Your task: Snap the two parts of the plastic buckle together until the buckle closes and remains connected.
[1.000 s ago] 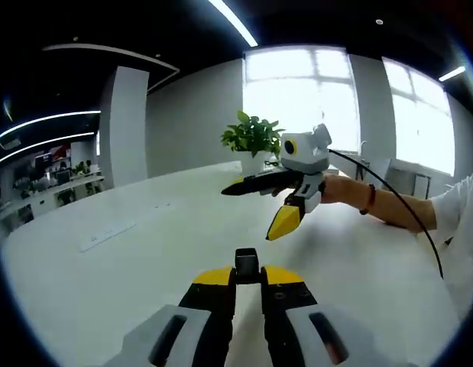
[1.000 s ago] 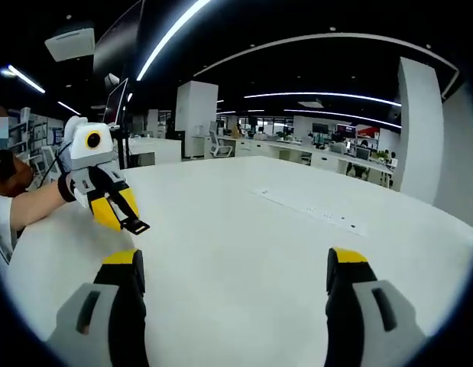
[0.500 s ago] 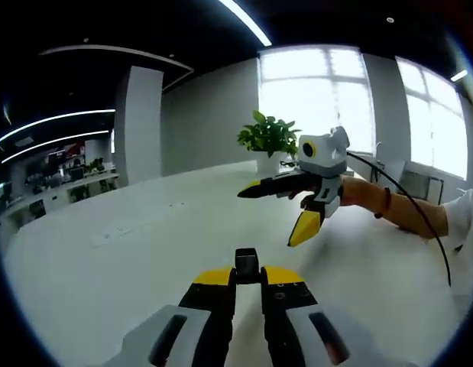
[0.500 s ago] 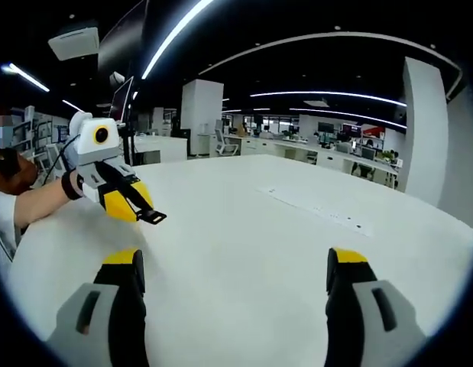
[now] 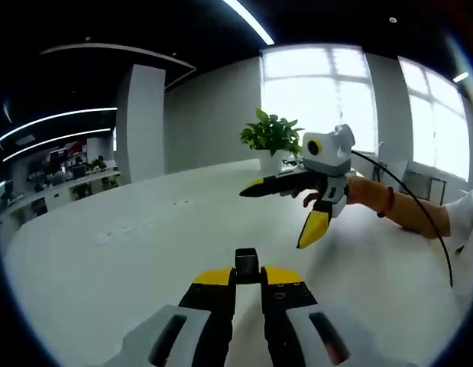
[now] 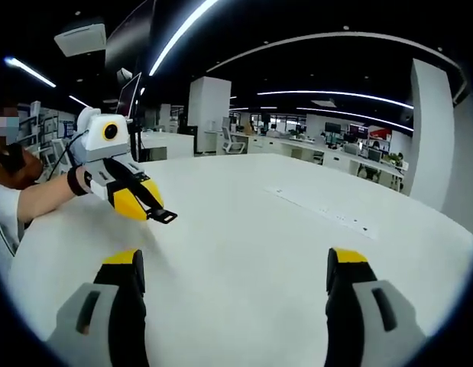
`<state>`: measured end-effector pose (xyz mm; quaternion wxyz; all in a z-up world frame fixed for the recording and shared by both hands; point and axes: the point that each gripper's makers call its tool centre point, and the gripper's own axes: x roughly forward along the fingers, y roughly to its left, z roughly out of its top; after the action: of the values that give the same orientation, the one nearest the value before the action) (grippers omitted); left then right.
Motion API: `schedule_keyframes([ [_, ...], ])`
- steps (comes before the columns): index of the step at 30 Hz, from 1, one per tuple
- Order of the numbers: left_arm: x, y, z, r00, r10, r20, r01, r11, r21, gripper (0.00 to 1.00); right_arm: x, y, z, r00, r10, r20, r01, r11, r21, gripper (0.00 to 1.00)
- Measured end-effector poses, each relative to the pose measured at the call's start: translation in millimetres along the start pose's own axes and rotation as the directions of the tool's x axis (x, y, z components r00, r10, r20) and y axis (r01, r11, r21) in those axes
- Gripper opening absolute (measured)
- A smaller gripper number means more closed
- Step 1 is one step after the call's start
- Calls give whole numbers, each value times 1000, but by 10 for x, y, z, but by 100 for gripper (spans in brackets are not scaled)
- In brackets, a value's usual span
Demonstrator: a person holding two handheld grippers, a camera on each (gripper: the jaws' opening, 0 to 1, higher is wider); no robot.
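My left gripper point(image 5: 248, 278) is shut on a small black buckle part point(image 5: 247, 262) that sticks out between its yellow-tipped jaws. In the right gripper view the left gripper point(image 6: 148, 206) comes in from the left, held above the white table point(image 6: 244, 229), with the black buckle part point(image 6: 166, 217) at its tip. My right gripper point(image 6: 234, 261) stands wide open with nothing between its jaws. In the left gripper view the right gripper point(image 5: 276, 217) hangs above the table at the right, jaws spread apart and bare.
A person's hand and forearm point(image 5: 389, 206) hold the right gripper, with a black cable trailing off it. A potted plant point(image 5: 273, 134) stands at the table's far edge. A flat socket strip point(image 6: 320, 210) lies in the tabletop. Office desks stand beyond.
In the right gripper view the left gripper with its buckle part has drifted right and looks a little nearer. In the left gripper view the right gripper sits slightly further right, still open.
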<state>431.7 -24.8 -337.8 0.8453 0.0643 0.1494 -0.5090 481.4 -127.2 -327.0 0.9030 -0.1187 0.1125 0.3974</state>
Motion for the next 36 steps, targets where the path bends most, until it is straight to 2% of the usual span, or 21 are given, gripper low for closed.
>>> schedule_keyframes([
  [4,8,56,68,1000,17,23,-17,1000,-17,11,-4,15,7,1000,5,4,-5,1000,-4,100],
  [8,12,80,66,999,29,21,-28,1000,-14,11,-4,-7,17,1000,-4,3,4,1000,-19,100],
  [11,18,120,71,998,54,22,-54,998,-11,11,-15,17,20,1000,-2,8,2,1000,-20,100],
  [14,16,184,117,994,99,47,-98,995,-14,11,-21,22,28,1000,-5,12,5,1000,-19,100],
  [19,68,193,90,992,123,22,-123,992,3,11,-8,43,22,1000,7,8,-7,1000,-21,100],
  [22,89,249,127,989,142,30,-142,990,-6,11,-4,81,7,1000,11,2,-11,1000,-29,100],
  [24,109,231,141,992,123,41,-122,992,-23,11,-11,71,-2,1000,12,-2,-13,999,-33,100],
  [27,142,242,100,991,130,17,-130,991,13,11,-11,57,-7,1000,11,-4,-11,999,-39,100],
  [36,154,222,122,992,124,24,-124,992,-4,11,-8,105,-42,1000,17,-18,-18,998,-55,100],
])
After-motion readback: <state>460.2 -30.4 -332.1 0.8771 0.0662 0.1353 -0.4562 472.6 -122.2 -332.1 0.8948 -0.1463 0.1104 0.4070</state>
